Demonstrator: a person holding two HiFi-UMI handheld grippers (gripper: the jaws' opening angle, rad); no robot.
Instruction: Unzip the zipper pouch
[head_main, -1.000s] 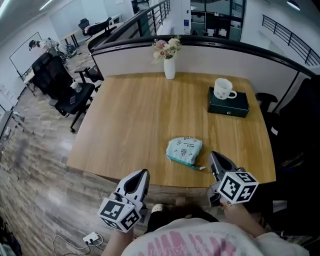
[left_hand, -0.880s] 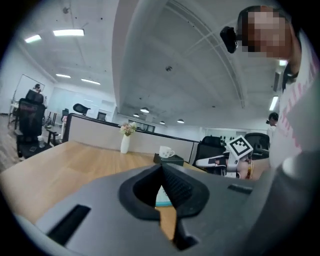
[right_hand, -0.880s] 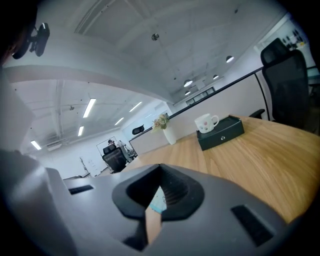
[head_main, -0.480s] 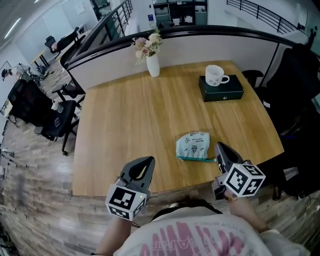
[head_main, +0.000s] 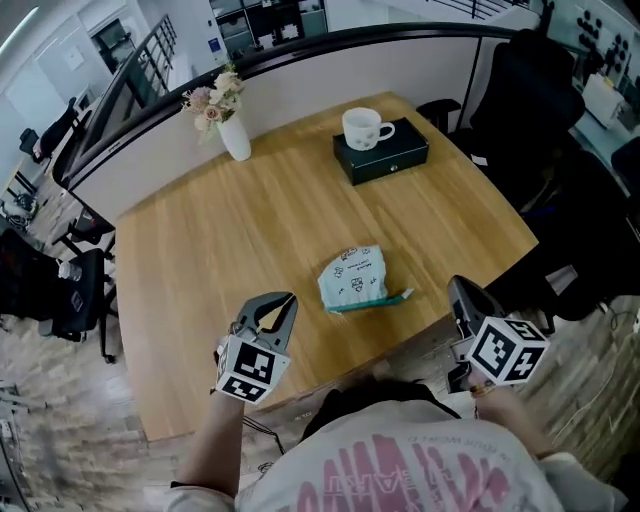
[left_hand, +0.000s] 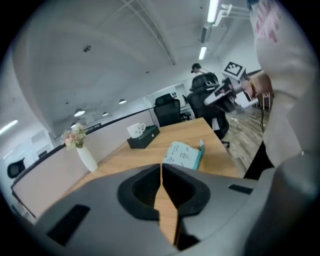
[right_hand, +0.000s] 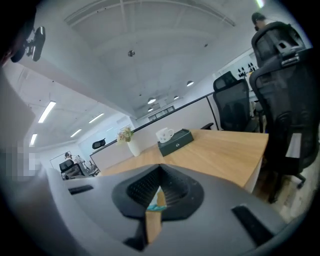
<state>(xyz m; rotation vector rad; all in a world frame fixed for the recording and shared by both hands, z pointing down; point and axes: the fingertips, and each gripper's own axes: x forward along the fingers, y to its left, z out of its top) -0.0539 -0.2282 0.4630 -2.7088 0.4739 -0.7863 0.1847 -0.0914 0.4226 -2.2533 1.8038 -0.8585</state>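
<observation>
The zipper pouch (head_main: 352, 276), pale mint with a teal zipper edge, lies flat near the table's front edge, also in the left gripper view (left_hand: 182, 155). My left gripper (head_main: 284, 301) hovers over the table just left of it, apart from it. Its jaws have just been opening by a hair; they still meet in a thin slit, shut with nothing between them. My right gripper (head_main: 461, 291) hangs off the table's front right edge, right of the pouch, shut and empty. A teal sliver of the pouch (right_hand: 160, 205) shows behind its jaws.
At the back of the wooden table (head_main: 250, 220) a white mug (head_main: 365, 127) stands on a dark box (head_main: 388, 153), and a white vase (head_main: 235, 137) holds flowers at the back left. Black office chairs (head_main: 530, 90) crowd the table's right side.
The left gripper has come forward from below the table's edge to over the table, beside the pouch, and rolled. The right gripper has drifted right, away from the pouch's corner. The head view has swung.
</observation>
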